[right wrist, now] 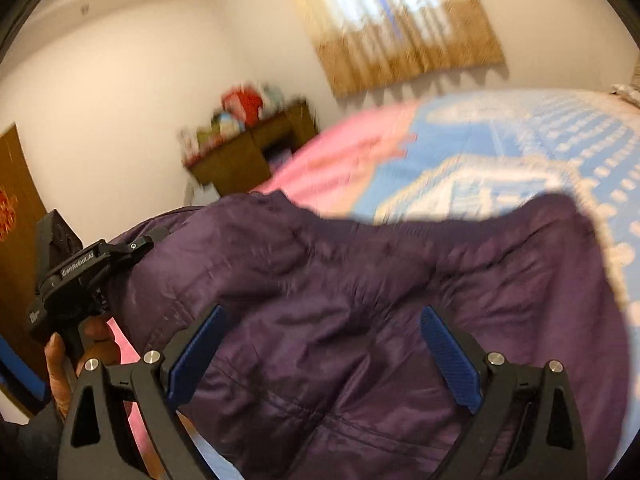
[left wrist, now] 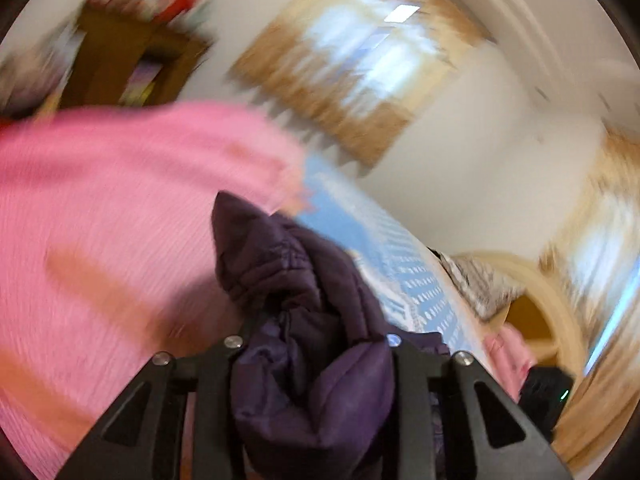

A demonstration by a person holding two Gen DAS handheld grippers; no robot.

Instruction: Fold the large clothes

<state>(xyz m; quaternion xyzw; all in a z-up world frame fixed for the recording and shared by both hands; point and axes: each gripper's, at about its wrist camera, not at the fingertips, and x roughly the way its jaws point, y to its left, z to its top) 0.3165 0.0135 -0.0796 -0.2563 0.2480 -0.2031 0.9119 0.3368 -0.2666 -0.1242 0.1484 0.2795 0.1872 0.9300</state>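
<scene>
Purple quilted jacket (right wrist: 360, 320) is lying across the bed (right wrist: 540, 152), spreading from the frame's 9 o'clock to 3 o'clock in the right wrist view. The left gripper (left wrist: 312, 364) is clamping its fingers on a bunched fold of it. The right gripper (right wrist: 320, 356) is hovering above the jacket, fingers (right wrist: 196, 356) spread wide, gripping nothing.

One readable marking
"GenRobot.AI" in white letters on the left tool (right wrist: 138, 246) body; a lower label is illegible.
</scene>
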